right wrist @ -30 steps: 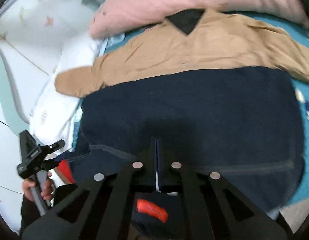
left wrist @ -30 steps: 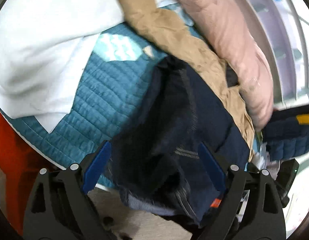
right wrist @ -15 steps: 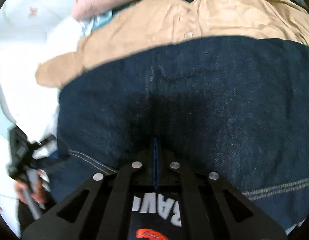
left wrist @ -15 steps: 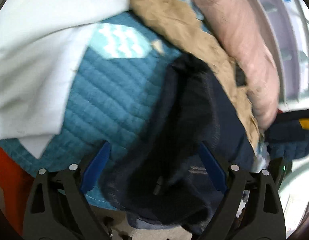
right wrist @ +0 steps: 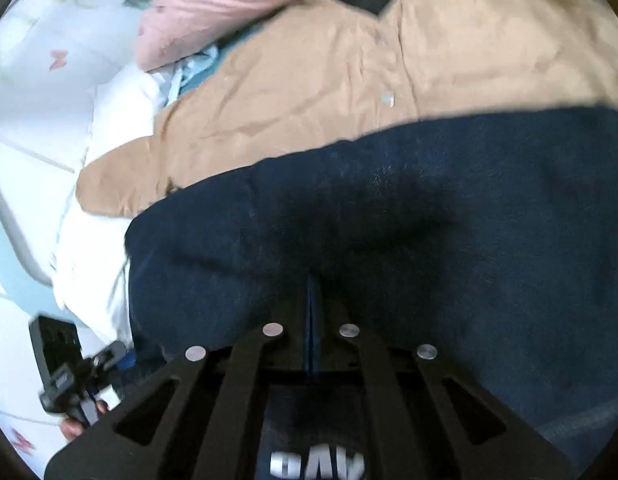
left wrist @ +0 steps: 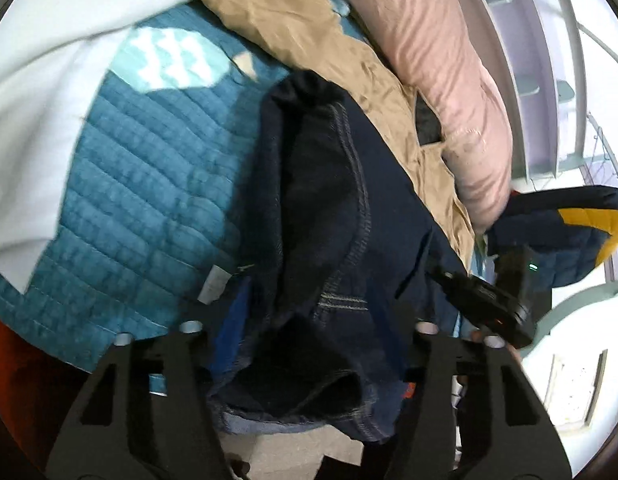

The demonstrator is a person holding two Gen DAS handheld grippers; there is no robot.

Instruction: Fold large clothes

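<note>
Across teal quilt (left wrist: 121,184), jeans (left wrist: 329,208) lengthwise

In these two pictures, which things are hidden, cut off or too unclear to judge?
- Left wrist view: the left gripper is closing with the dark jeans bunched between its fingers; pad contact is hidden by the folds.
- Right wrist view: the right gripper is shut; the jeans cover its tips, so what it pinches is unclear.
- Right wrist view: the tan shirt is covered below by the jeans, and the frame cuts it off.
</note>
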